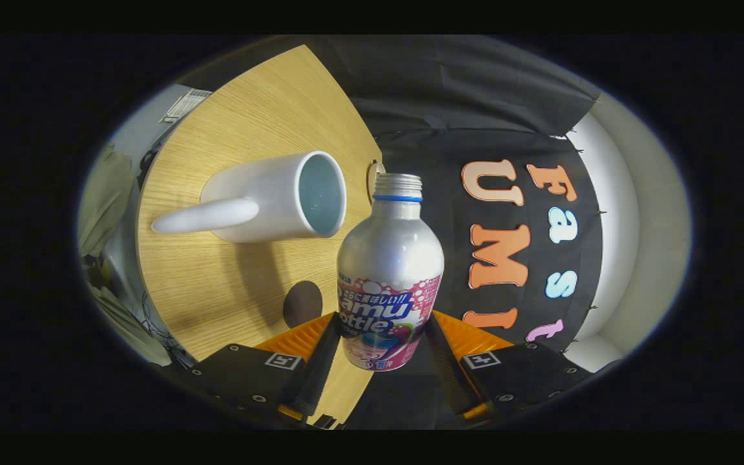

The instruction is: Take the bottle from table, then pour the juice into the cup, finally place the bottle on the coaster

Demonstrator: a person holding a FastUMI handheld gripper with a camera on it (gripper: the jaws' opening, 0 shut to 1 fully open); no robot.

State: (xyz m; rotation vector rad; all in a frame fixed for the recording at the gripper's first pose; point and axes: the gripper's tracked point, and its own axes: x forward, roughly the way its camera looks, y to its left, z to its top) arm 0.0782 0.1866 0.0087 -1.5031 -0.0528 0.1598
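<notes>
My gripper (382,326) is shut on a silver aluminium bottle (390,258) with a pink label, both black fingers (320,355) pressing on its lower body. The bottle has no cap on its threaded neck. The wooden table (236,284) stands rolled steeply in the view, so the bottle lies tipped over relative to it. A white cup (275,197) with a long handle stands on the table, its open mouth just beside the bottle's neck. A small pale wooden disc (374,179), perhaps the coaster, shows edge-on behind the bottle's neck. A dark round patch (302,303) lies on the table near my left finger.
The table's edge runs just behind the bottle, with the black booth wall (475,103) beyond it. Past the table's other edge are grey cloth and clutter (104,213).
</notes>
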